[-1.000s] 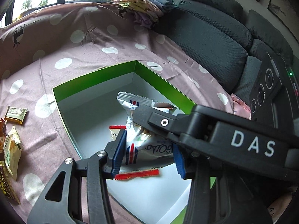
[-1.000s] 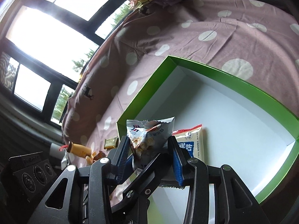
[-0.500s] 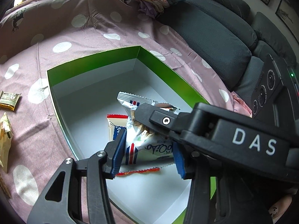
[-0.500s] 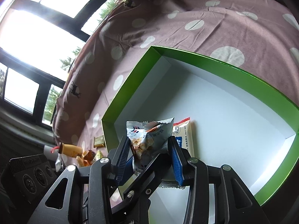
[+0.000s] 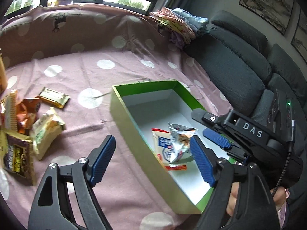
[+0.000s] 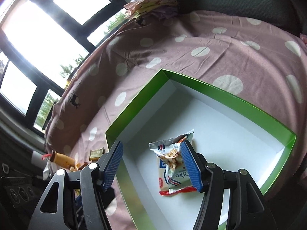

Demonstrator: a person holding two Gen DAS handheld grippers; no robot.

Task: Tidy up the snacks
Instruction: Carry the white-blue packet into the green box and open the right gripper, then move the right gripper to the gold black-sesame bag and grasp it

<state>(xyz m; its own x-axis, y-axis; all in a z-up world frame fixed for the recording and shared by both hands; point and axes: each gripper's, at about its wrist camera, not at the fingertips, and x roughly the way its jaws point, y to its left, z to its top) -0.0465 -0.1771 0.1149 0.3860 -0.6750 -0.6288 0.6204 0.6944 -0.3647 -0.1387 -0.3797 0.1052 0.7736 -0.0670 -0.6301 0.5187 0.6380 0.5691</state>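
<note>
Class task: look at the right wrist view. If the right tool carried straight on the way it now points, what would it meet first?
Most likely the white floor of the green box, just left of the silver snack packet. The right tool is open; depth is unclear.

The left gripper (image 5: 151,161) hangs with its blue-padded fingers (image 5: 102,159) spread wide and nothing between them, while the right gripper (image 6: 151,167) is likewise splayed apart, its black body reaching across in front of the left one's camera.
</note>
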